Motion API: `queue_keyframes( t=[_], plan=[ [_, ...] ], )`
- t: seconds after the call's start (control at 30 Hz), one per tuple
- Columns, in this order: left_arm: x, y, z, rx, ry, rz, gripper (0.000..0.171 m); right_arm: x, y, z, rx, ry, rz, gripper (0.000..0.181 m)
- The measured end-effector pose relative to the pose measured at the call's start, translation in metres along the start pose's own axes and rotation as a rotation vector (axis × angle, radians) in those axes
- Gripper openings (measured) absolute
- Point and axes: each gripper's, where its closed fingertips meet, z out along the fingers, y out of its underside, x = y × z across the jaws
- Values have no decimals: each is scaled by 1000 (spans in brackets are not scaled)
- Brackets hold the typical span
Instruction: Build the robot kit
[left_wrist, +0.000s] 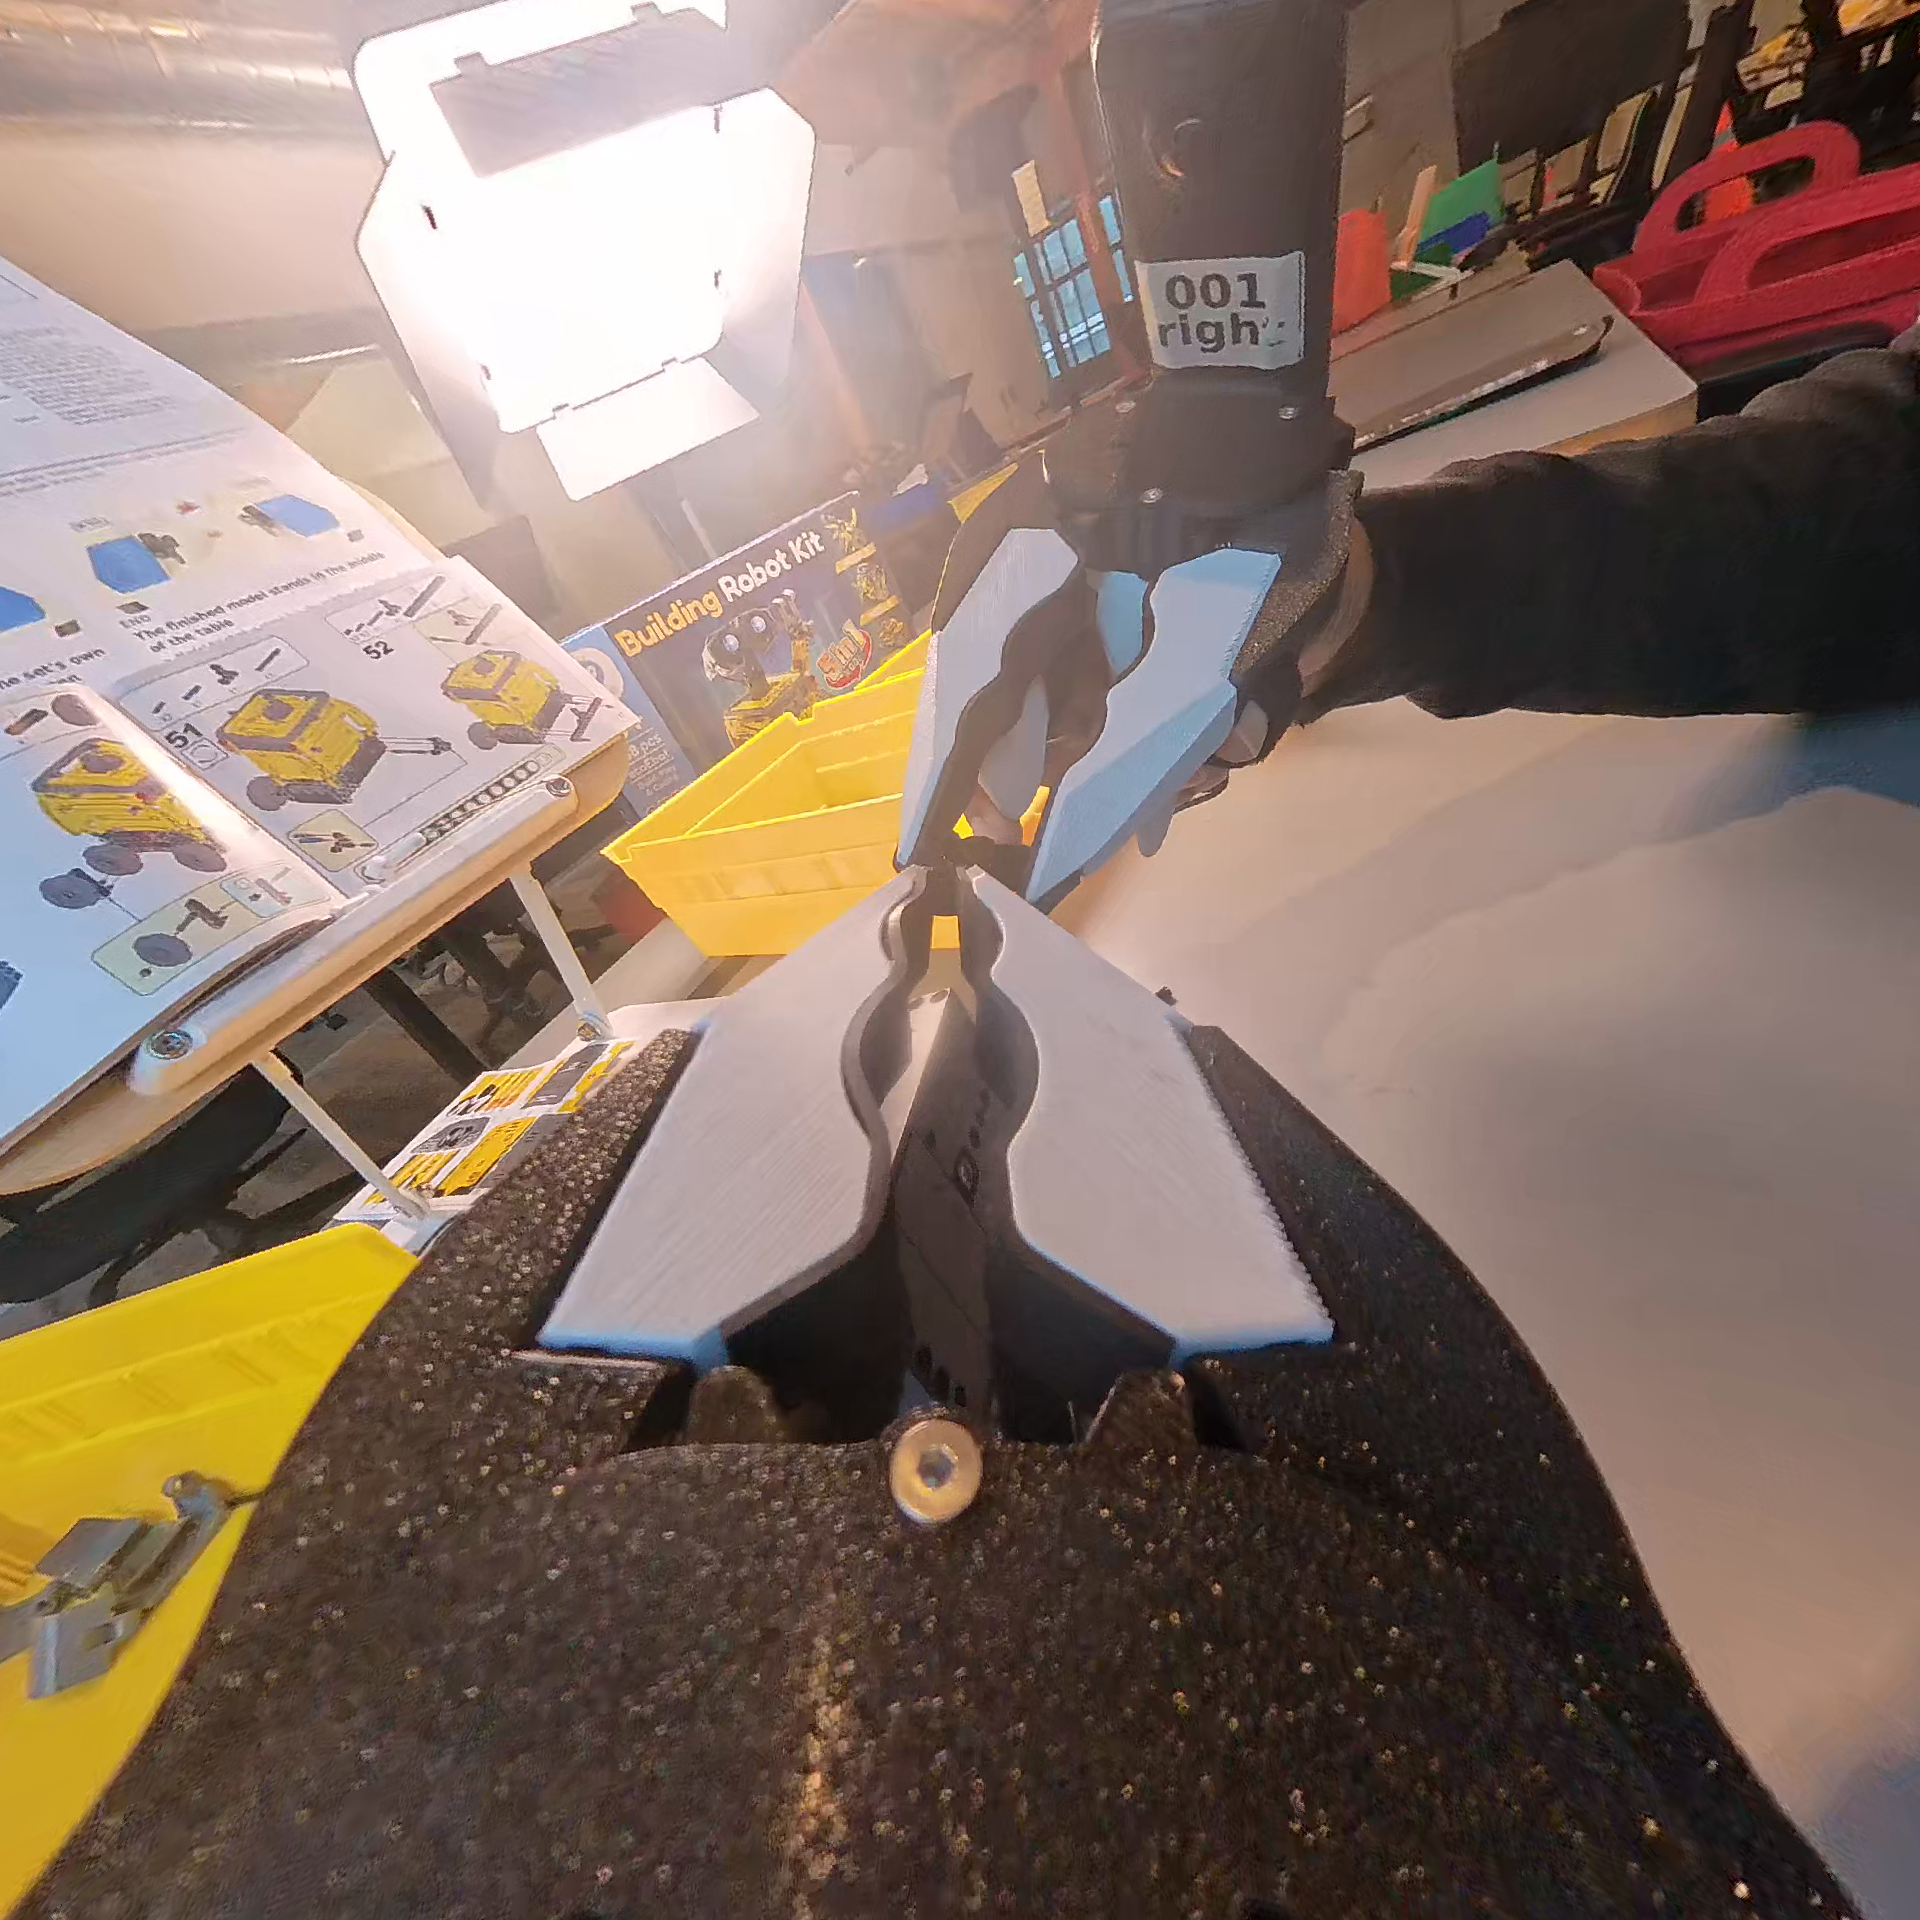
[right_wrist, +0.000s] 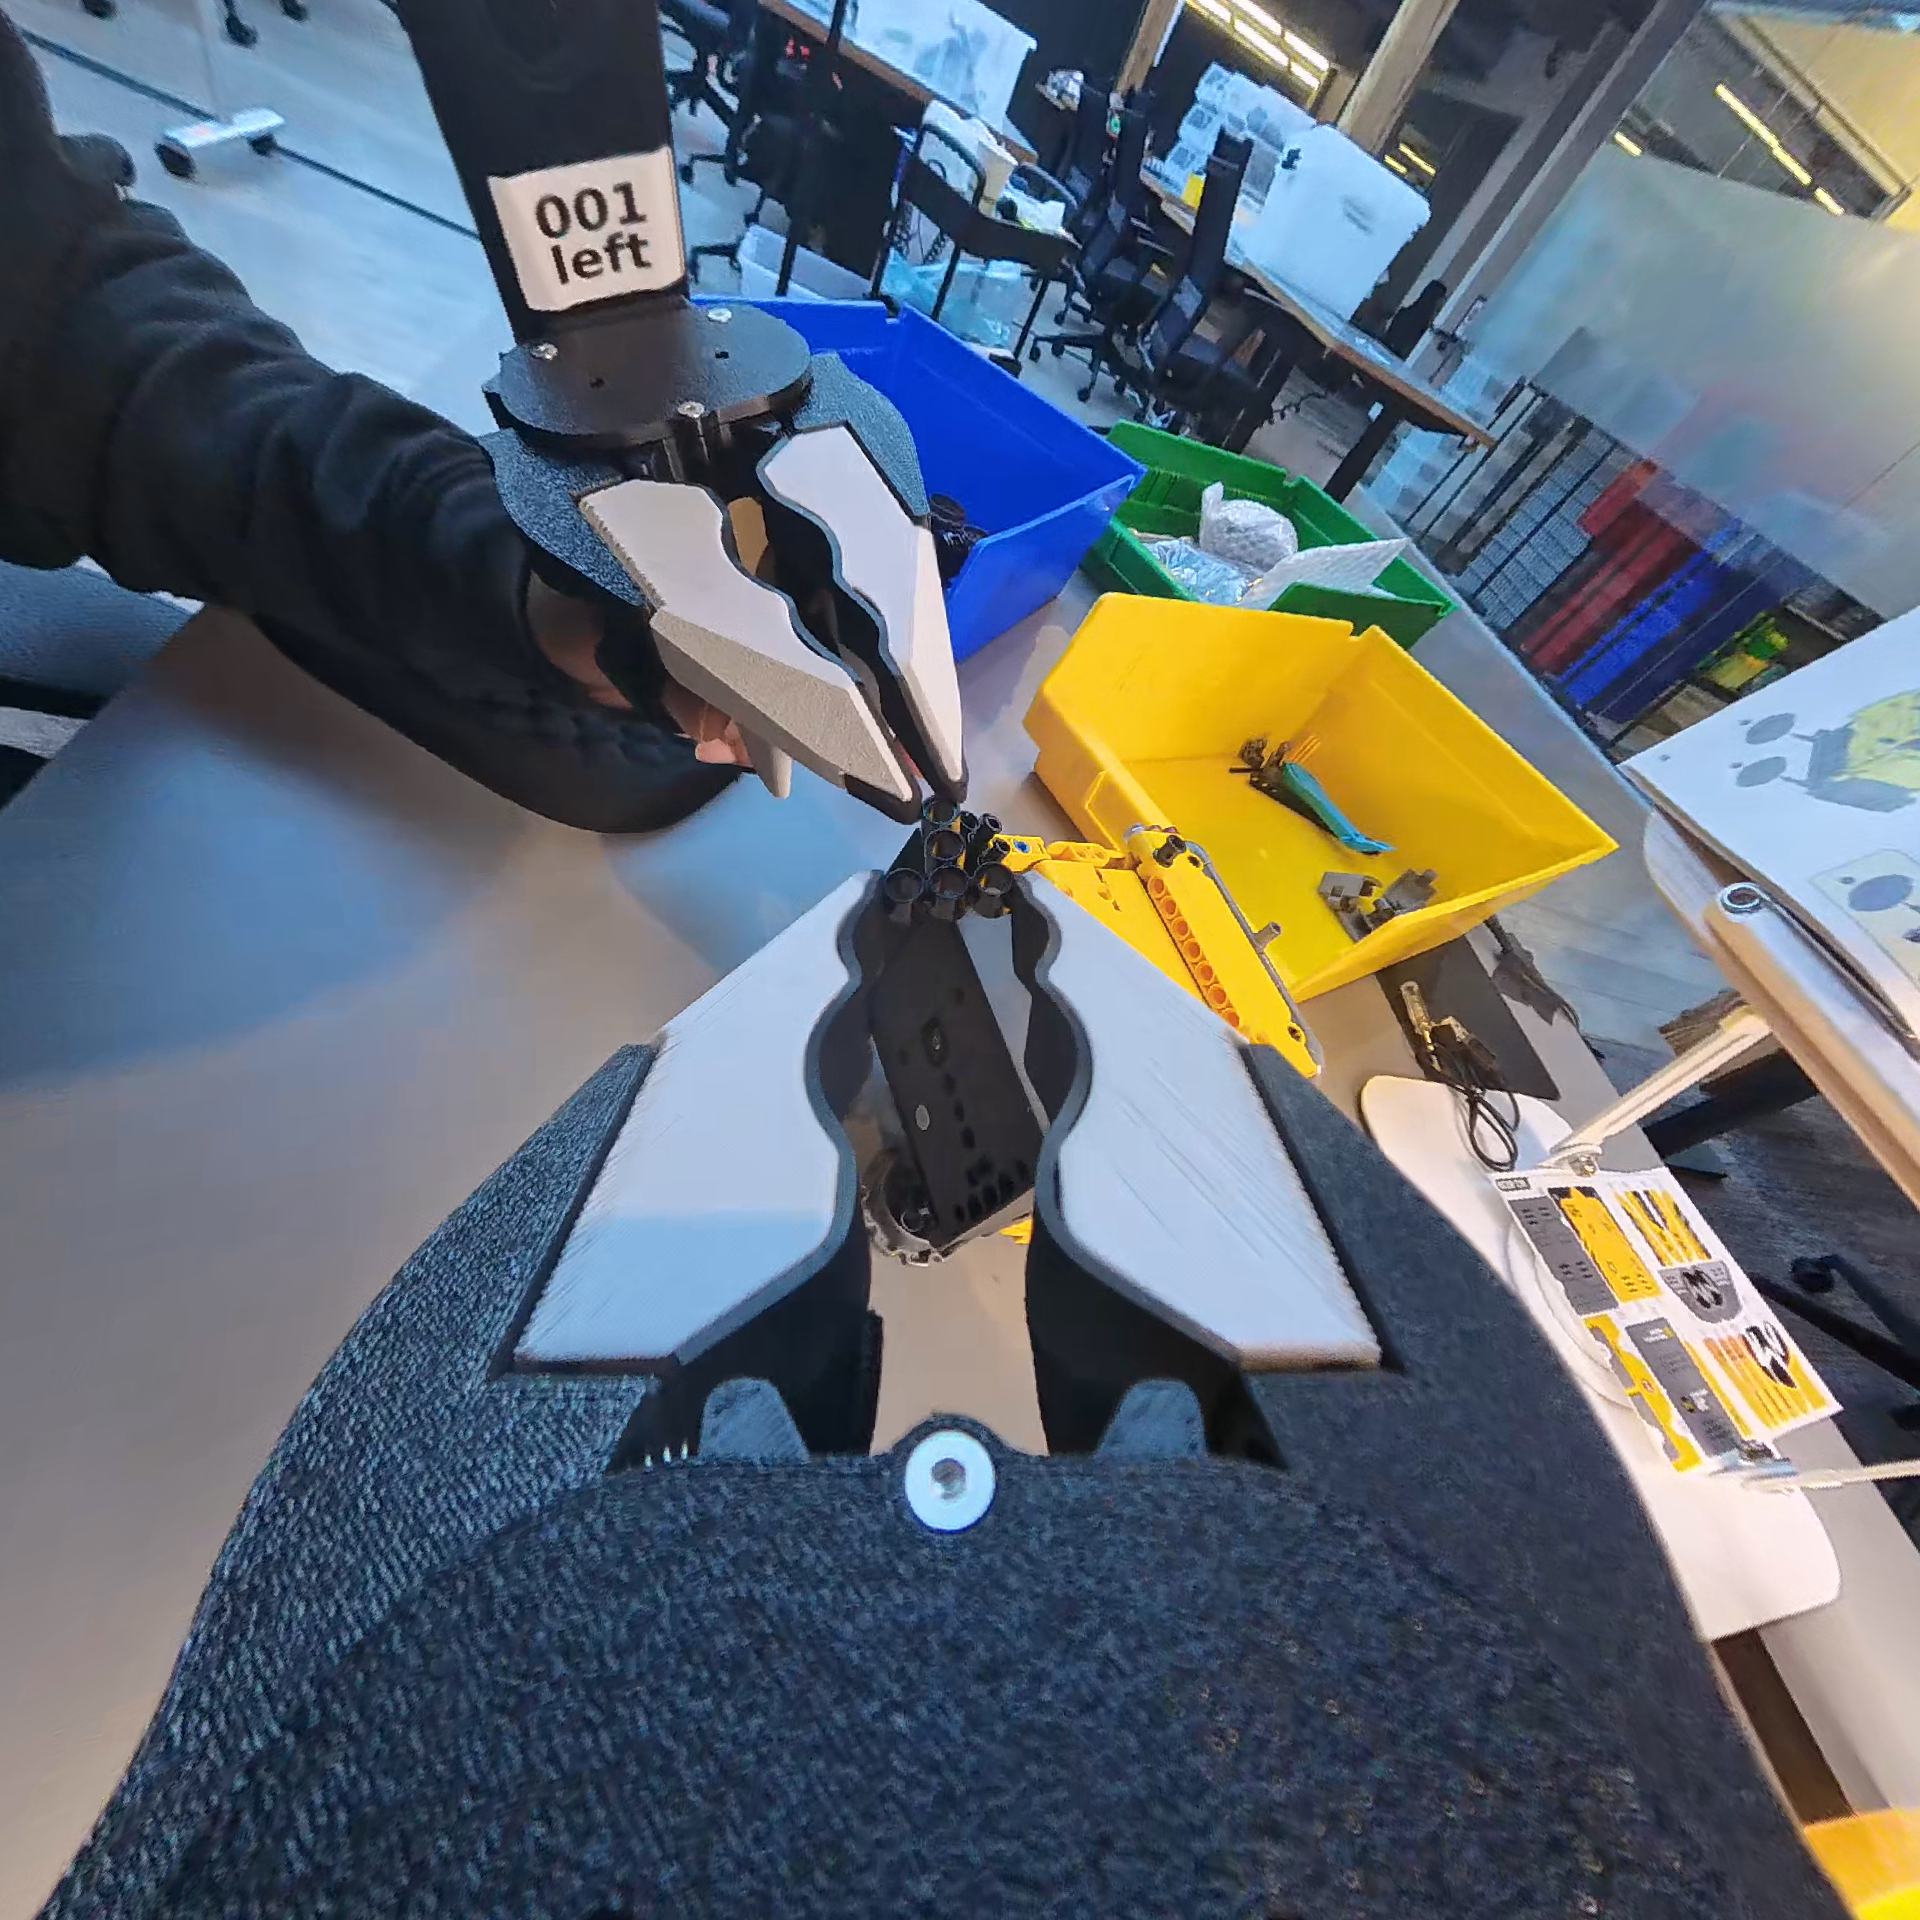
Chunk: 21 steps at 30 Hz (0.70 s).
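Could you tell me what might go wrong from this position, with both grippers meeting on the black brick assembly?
1. The left gripper pinches only the tip of the black brick assembly; it may slip off.
2. The right gripper holds the assembly above the table; a push from the left could twist it loose or pop bricks apart.
3. The yellow beam structure lies just beyond; a slip may knock it.

A glaring lamp panel (left_wrist: 582, 239) washes out the fisheye-warped left wrist view.
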Motion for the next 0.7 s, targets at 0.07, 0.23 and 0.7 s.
queue_keyframes(
  t=[0.07, 0.23, 0.7],
  plan=[
    [0, 3, 1, -12, 13, -15, 1, 0, 2, 0, -15, -21, 6, 23],
    [-13, 12, 10, -108, 38, 10, 9, 16, 19, -4, -96, -109, 44, 23],
    [-17, 57, 37, -568, 451, -116, 21, 31, 64, 5, -182, -295, 186, 24]
  ],
)
